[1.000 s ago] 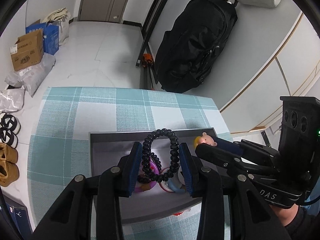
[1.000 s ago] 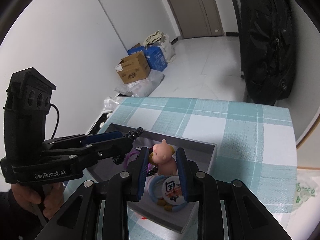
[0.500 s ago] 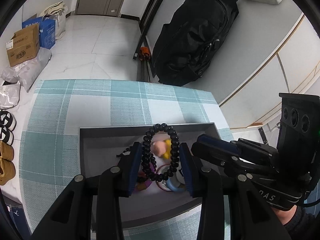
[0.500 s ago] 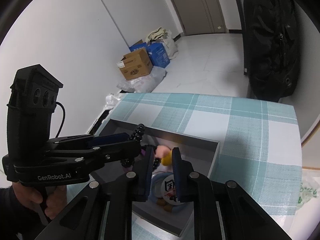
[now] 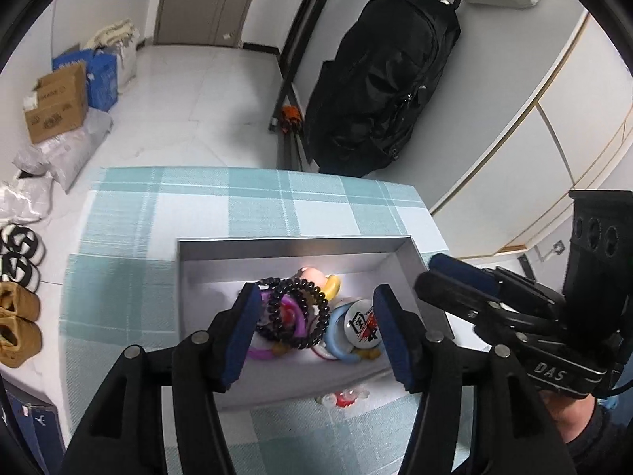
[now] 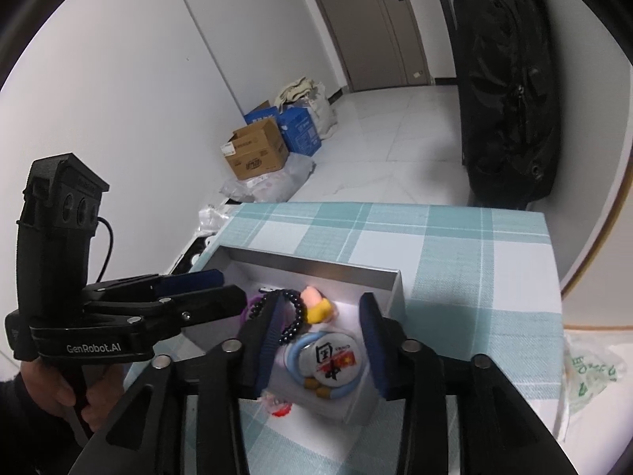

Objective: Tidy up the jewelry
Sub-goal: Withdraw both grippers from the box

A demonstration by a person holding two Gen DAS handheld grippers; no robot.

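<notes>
A grey open box (image 5: 292,247) sits on the checked tablecloth and shows in the right wrist view too (image 6: 356,271). In it lie a black bead bracelet (image 5: 304,312), a purple ring (image 5: 294,326), a pink and yellow figure (image 5: 320,279), a light blue ring (image 5: 336,336) and a round badge (image 5: 360,322). My left gripper (image 5: 316,334) is open above the box, the bracelet lying free between its fingers. My right gripper (image 6: 322,344) is open over the badge (image 6: 332,358) and the figure (image 6: 316,304).
A small red and white trinket (image 5: 342,396) lies on the cloth by the box's near wall. A black backpack (image 5: 379,91) hangs at the wall beyond the table. Cardboard boxes (image 5: 55,107) and shoes (image 5: 16,316) sit on the floor to the left.
My left gripper has opened and let the black bracelet drop into the box. My right gripper has opened wide; the pink figure now lies in the box.
</notes>
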